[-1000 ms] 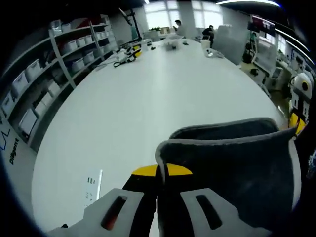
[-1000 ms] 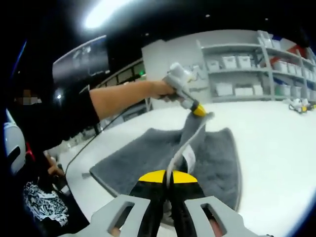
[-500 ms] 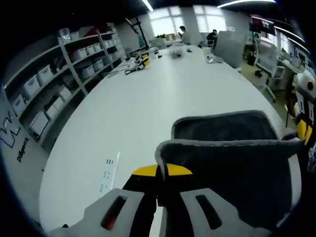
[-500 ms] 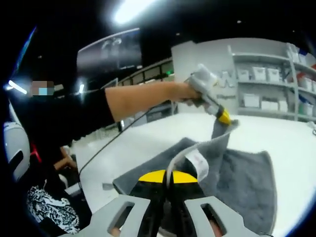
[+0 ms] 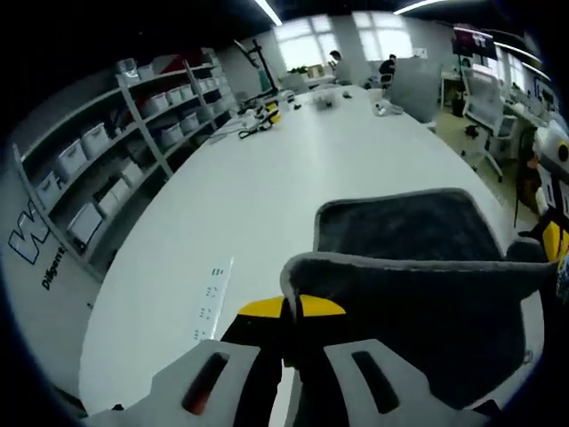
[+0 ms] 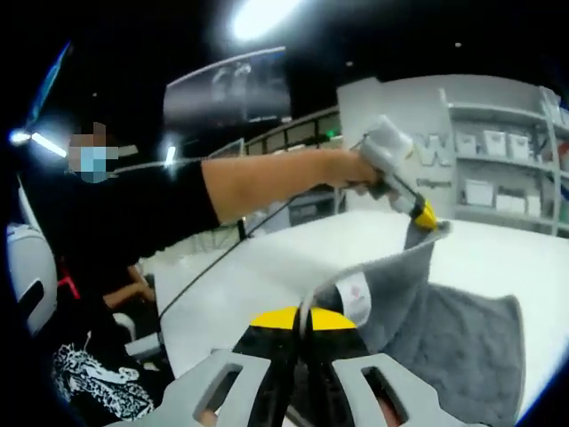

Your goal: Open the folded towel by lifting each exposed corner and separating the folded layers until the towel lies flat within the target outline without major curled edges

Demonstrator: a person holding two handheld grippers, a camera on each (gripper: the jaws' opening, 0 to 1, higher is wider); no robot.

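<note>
I am holding the left gripper point(image 5: 292, 334) with its fingers clenched on the near edge of the dark grey fluffy towel point(image 5: 418, 294), which is rising at 3 o'clock of the long white counter point(image 5: 267, 196). In the right gripper view, I am keeping the right gripper point(image 6: 302, 342) pinched on another corner by its white label point(image 6: 354, 296), with the left gripper showing at 1 o'clock. The upper layer is hanging lifted between both grips while the lower layer is lying on the counter, so I judge the unfolding about midway: spreading and flattening are left. I am seeing no outline.
</note>
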